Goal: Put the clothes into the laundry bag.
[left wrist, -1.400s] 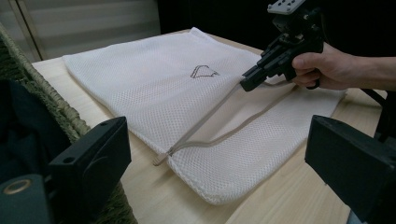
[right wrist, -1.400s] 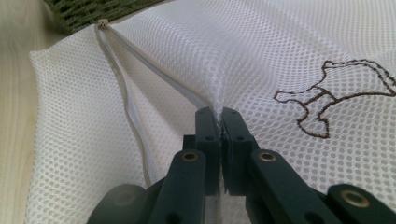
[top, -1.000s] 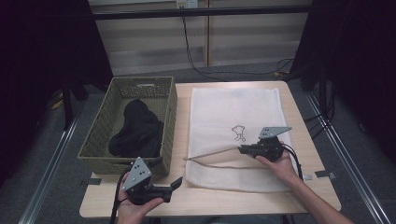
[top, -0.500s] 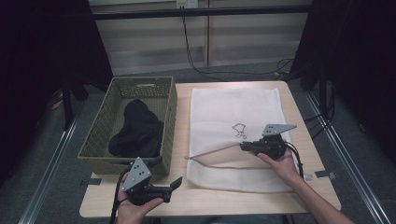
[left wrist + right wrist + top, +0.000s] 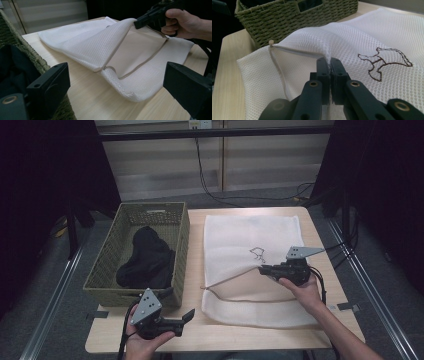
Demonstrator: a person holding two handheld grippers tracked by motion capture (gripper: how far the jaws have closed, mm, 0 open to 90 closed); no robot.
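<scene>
- The right tool (image 5: pixel 264 269) is clenched on the upper layer of the white mesh bag (image 5: pixel 250 237), at the edge of its opening; in the right gripper view its jaws pinch the mesh tight, with the zip tape bending away to one side.
- That lift holds the mouth open like a tent while the lower layer stays flat on the surface (image 5: pixel 225 335), so I judge the aim is to make a gap wide enough to load something.
- The bag lies on the right half of the surface, just beside the basket (image 5: pixel 182 235).
- The black cloth (image 5: pixel 145 260) sits inside the basket, untouched; it is probably what goes into the bag.
- The left tool (image 5: pixel 190 315) is released, jaws wide and empty, hovering at the near edge in front of the basket, well placed to reach for the cloth.
</scene>
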